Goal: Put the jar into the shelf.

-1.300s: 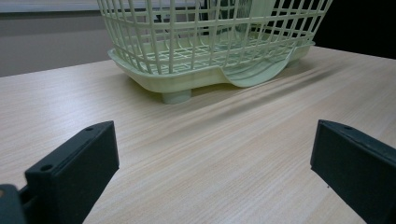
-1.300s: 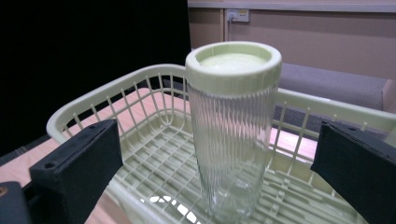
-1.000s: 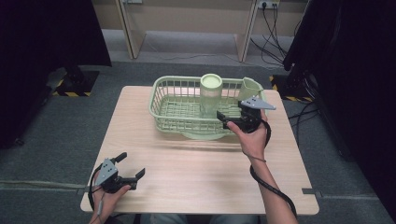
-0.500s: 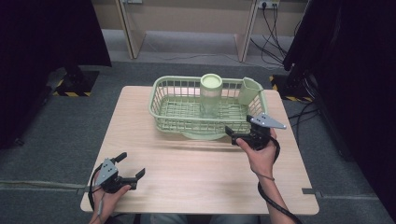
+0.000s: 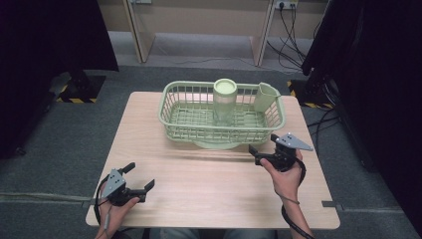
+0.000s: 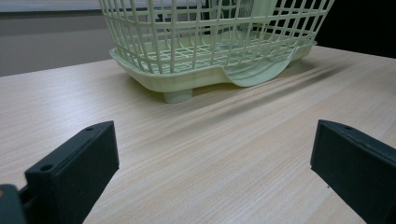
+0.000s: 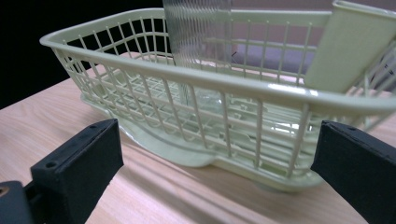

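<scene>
Your left tongs point(image 5: 135, 185) and right tongs point(image 5: 259, 152) both sit spread and empty low in frame, seemingly because the jar point(image 5: 224, 101) already stands inside the basket point(image 5: 171, 119).

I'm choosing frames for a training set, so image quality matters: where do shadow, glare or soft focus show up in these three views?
High view: evenly lit table, dark surroundings, soft shadow under the basket. Left gripper view: streaky shadow on the wood, near jaws slightly soft. Right gripper view: glare on the basket rim, ribbed clear jar sharp, jaws blurred.
</scene>
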Tool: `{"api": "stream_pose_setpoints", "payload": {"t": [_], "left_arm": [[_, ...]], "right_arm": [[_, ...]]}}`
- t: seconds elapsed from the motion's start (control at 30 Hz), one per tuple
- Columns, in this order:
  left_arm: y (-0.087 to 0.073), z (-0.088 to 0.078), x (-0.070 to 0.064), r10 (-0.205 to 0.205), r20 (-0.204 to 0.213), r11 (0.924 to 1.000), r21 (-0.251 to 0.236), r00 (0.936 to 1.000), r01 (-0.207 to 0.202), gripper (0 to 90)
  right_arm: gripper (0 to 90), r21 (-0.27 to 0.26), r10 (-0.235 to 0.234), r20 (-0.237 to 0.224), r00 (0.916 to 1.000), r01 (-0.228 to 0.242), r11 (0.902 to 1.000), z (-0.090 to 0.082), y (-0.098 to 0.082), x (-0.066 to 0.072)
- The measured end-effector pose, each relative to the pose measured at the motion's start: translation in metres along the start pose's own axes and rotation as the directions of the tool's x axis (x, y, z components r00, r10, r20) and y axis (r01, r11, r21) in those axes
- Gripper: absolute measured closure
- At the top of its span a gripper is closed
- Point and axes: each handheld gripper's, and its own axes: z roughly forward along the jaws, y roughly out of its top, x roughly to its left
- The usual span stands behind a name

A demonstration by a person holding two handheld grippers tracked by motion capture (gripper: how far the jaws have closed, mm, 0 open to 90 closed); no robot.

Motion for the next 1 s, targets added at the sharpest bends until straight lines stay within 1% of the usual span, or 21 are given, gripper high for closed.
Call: {"api": "stream_pose_setpoints", "payload": {"t": [0.03, 0.1, 0.13, 0.2, 0.23, 0.27, 0.3, 0.47, 0.5, 0.53, 0.57, 0.63, 0.67, 0.7, 0.73, 1.0], "left_arm": [[0.000, 0.000, 0.000, 0.000, 0.000, 1.0000, 0.000, 1.0000, 0.000, 0.5], [0.000, 0.000, 0.000, 0.001, 0.000, 1.0000, 0.000, 1.0000, -0.001, 0.5], [0.000, 0.000, 0.000, 0.001, 0.000, 1.0000, 0.000, 1.0000, -0.001, 0.5], [0.000, 0.000, 0.000, 0.000, 0.000, 1.0000, -0.001, 1.0000, 0.000, 0.5], [0.000, 0.000, 0.000, 0.001, -0.001, 1.0000, 0.000, 1.0000, -0.001, 0.5], [0.000, 0.000, 0.000, 0.001, -0.001, 1.0000, 0.000, 1.0000, -0.001, 0.5], [0.000, 0.000, 0.000, 0.001, -0.001, 1.0000, 0.000, 1.0000, -0.001, 0.5], [0.000, 0.000, 0.000, 0.001, -0.002, 1.0000, 0.000, 1.0000, -0.001, 0.5], [0.000, 0.000, 0.000, 0.002, -0.002, 1.0000, 0.001, 1.0000, -0.002, 0.5], [0.000, 0.000, 0.000, 0.002, -0.002, 1.0000, 0.001, 1.0000, -0.002, 0.5], [0.000, 0.000, 0.000, 0.002, -0.002, 1.0000, 0.001, 1.0000, -0.002, 0.5], [0.000, 0.000, 0.000, 0.001, -0.003, 1.0000, 0.000, 1.0000, -0.001, 0.6], [0.000, 0.000, 0.000, 0.000, -0.003, 1.0000, 0.000, 1.0000, 0.000, 0.6], [0.000, 0.000, 0.000, 0.000, -0.003, 1.0000, 0.000, 1.0000, 0.000, 0.5], [0.000, 0.000, 0.000, 0.000, -0.003, 1.0000, 0.000, 1.0000, 0.000, 0.5], [0.000, 0.000, 0.000, 0.002, -0.003, 1.0000, 0.001, 1.0000, -0.002, 0.5]], "right_arm": [[1.5, 0.000, 0.006, 0.007, 1.0000, -0.006, 1.0000, -0.004, -0.006, -0.002], [1.4, 0.000, 0.006, 0.007, 1.0000, -0.006, 1.0000, -0.004, -0.006, -0.002], [1.5, 0.001, 0.014, 0.012, 0.9998, -0.014, 0.9999, -0.009, -0.011, -0.003], [1.5, 0.001, 0.014, 0.012, 0.9998, -0.014, 0.9999, -0.009, -0.011, -0.003], [1.5, 0.006, 0.015, 0.022, 0.9997, -0.015, 0.9999, -0.012, -0.018, -0.004], [1.5, 0.006, 0.015, 0.022, 0.9997, -0.015, 0.9999, -0.012, -0.018, -0.004], [1.5, 0.015, 0.037, 0.034, 0.9987, -0.038, 0.9992, -0.018, -0.035, -0.007], [1.5, 0.015, 0.037, 0.034, 0.9987, -0.038, 0.9992, -0.018, -0.035, -0.007], [1.5, 0.022, 0.049, 0.038, 0.9981, -0.049, 0.9985, -0.020, -0.044, -0.008], [1.5, 0.022, 0.049, 0.038, 0.9981, -0.049, 0.9985, -0.020, -0.044, -0.008], [1.5, 0.026, 0.054, 0.045, 0.9975, -0.055, 0.9982, -0.022, -0.050, -0.010], [1.5, 0.026, 0.054, 0.045, 0.9975, -0.055, 0.9982, -0.022, -0.050, -0.010], [1.5, 0.038, 0.062, 0.048, 0.9969, -0.064, 0.9972, -0.023, -0.057, -0.012], [1.5, 0.038, 0.062, 0.048, 0.9969, -0.064, 0.9972, -0.023, -0.057, -0.012], [1.5, 0.047, 0.067, 0.060, 0.9960, -0.070, 0.9964, -0.024, -0.063, -0.016], [1.5, 0.049, 0.076, 0.095, 0.9926, -0.081, 0.9955, -0.028, -0.075, -0.024]]}}
